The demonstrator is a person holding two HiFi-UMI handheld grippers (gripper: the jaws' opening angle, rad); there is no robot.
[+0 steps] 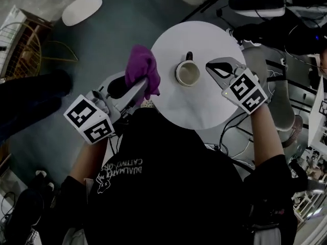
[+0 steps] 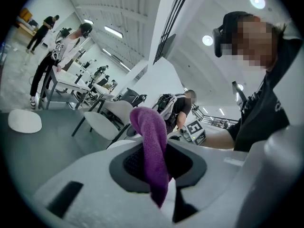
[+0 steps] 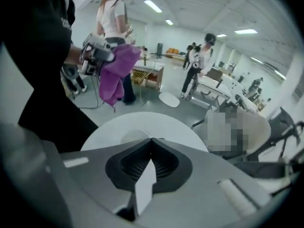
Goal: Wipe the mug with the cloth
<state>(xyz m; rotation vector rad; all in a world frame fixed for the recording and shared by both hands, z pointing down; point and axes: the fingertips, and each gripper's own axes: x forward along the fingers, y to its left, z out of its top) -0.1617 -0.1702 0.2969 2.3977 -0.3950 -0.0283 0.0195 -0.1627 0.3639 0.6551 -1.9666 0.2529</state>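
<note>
- Left tool (image 1: 144, 86) pinches the purple cloth (image 1: 141, 67), just left of the mug (image 1: 188, 73).
- Right tool (image 1: 210, 68), pressed together and empty, just right of the mug above the tabletop (image 1: 199, 108).

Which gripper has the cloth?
The left gripper: its jaws pinch the purple cloth. The right gripper is shut and empty, by the mug.
</note>
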